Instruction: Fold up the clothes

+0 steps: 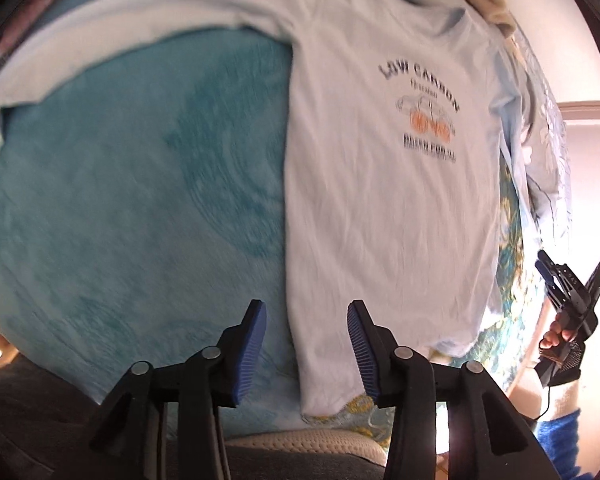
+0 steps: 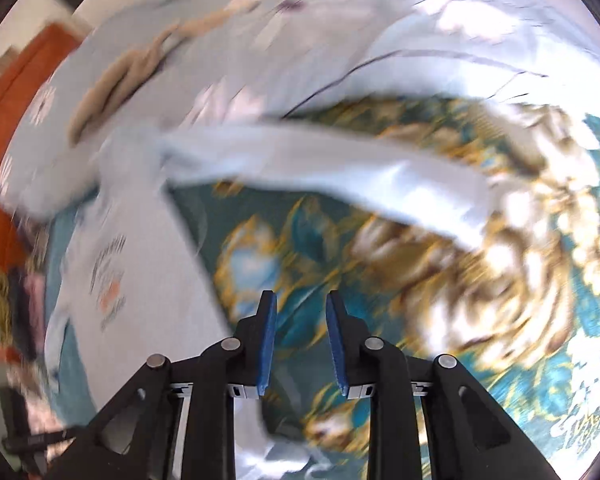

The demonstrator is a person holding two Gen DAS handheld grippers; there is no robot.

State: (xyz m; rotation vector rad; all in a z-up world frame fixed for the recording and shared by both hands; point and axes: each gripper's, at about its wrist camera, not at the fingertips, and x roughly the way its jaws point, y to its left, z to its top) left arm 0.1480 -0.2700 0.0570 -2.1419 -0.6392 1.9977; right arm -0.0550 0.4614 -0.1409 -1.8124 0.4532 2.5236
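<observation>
The shirt [image 1: 380, 184] lies flat, print up, on the teal blanket [image 1: 120, 208], sleeves spread, seemingly laid out for folding. The left gripper [image 1: 307, 348] hovers over its hem, jaws wide, empty. The right gripper [image 2: 301, 344], beside the shirt's far sleeve [image 2: 320, 172], is open and empty too.

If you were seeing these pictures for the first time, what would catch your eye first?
A pale blue long-sleeved shirt printed "LOW CARBON" lies spread flat on a teal bedspread, one sleeve stretched left. The left gripper hovers open over its hem. In the blurred right-wrist view, the right gripper is open above teal-and-gold floral fabric.
</observation>
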